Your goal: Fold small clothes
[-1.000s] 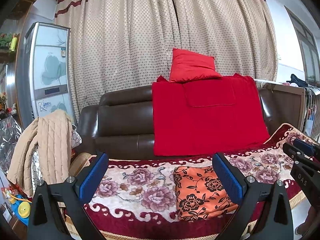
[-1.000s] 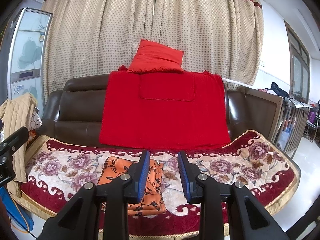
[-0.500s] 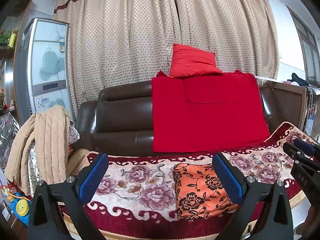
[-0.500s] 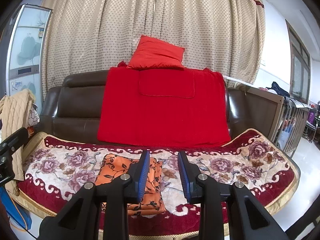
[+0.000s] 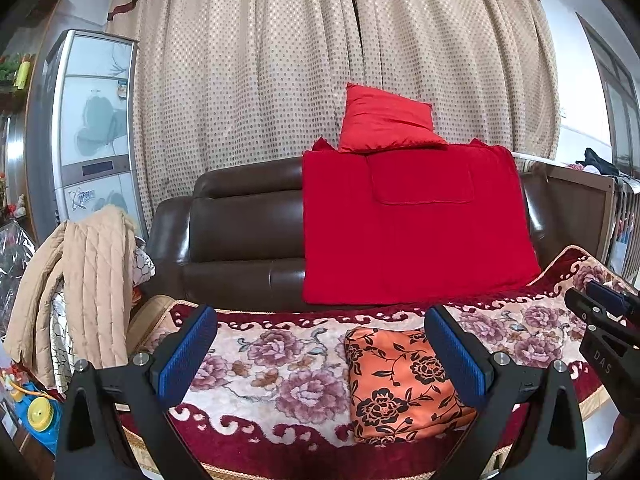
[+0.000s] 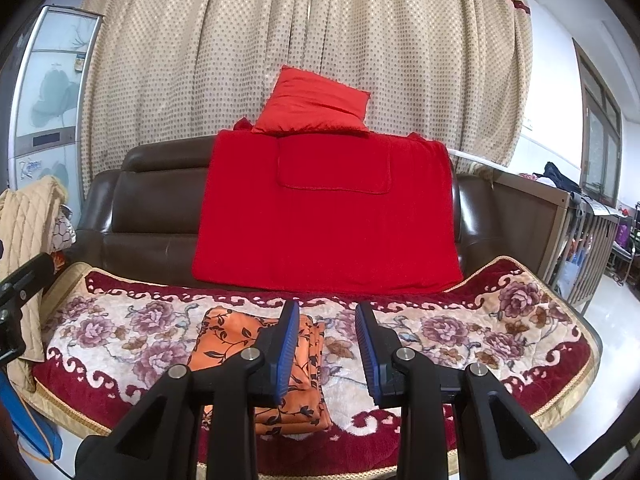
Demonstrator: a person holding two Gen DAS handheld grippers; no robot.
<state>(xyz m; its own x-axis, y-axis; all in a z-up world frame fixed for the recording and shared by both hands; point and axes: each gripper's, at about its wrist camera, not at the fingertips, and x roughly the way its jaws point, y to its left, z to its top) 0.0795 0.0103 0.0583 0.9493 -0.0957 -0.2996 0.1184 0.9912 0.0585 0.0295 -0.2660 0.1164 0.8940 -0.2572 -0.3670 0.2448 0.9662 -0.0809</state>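
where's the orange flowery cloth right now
The folded orange cloth lies on the floral blanket on the sofa seat, near its front edge, below the red throw; neither gripper touches it.

The left gripper (image 5: 322,354) is hovering with its jaws spread wide over a flowered blanket (image 5: 280,364), where a folded orange cloth (image 5: 400,384) is lying. The right gripper (image 5: 608,320) is showing at the right edge.
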